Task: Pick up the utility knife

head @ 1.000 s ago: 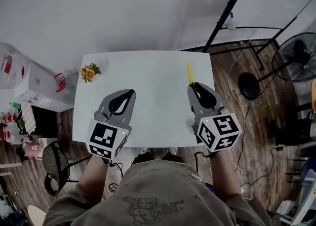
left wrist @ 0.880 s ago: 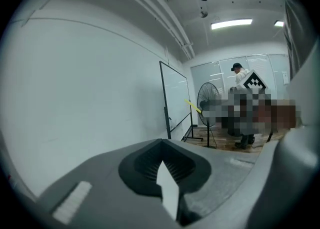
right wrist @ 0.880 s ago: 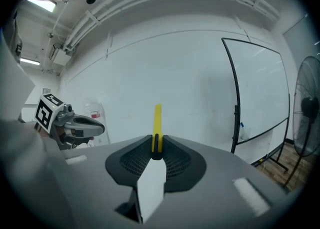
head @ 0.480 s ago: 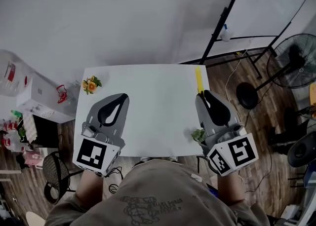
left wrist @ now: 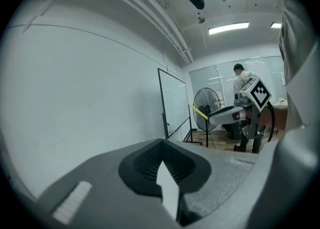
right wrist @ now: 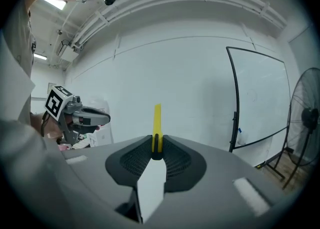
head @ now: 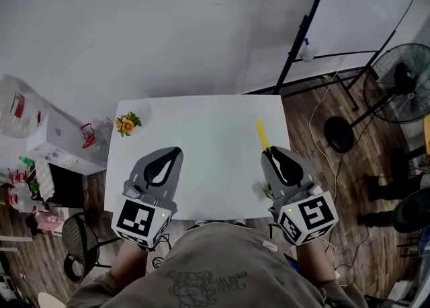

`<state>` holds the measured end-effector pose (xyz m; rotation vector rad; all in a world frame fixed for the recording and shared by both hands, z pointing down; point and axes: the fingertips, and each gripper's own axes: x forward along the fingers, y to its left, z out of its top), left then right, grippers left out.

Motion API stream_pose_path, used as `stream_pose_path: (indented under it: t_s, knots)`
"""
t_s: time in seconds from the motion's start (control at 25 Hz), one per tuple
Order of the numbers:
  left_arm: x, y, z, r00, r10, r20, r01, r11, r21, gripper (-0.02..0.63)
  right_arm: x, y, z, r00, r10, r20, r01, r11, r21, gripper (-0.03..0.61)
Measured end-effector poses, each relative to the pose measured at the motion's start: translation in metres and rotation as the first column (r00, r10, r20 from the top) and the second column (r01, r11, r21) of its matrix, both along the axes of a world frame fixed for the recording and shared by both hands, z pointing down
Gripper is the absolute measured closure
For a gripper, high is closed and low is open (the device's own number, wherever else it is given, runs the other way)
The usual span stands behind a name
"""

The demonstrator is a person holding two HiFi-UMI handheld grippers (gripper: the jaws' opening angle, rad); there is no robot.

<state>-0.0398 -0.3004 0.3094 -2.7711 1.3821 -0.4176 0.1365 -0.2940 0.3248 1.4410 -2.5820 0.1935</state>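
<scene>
Since the right gripper [head: 267,155] jaws clamp the yellow utility knife [head: 260,134], apparently clear of the counter [head: 201,125], pickup looks done; next, simply hold firm. Left gripper [head: 173,152] jaws are closed and empty.

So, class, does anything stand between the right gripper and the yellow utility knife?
Nothing visible does. The right gripper is shut on the utility knife, with the jaws closed directly on its yellow body and the rest of it sticking out beyond them.
</scene>
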Motion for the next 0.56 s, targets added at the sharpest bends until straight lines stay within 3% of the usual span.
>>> stream_pose_path:
  t_s: [0.56]
  knots:
    - [-0.0021,0.0045,-0.0038,1.000,-0.018,0.021,0.018,1.000,-0.007,0.614,0.0004,0.0018,0.0004,1.000,-0.008,0.024,0.008,1.000,-0.012,0.488]
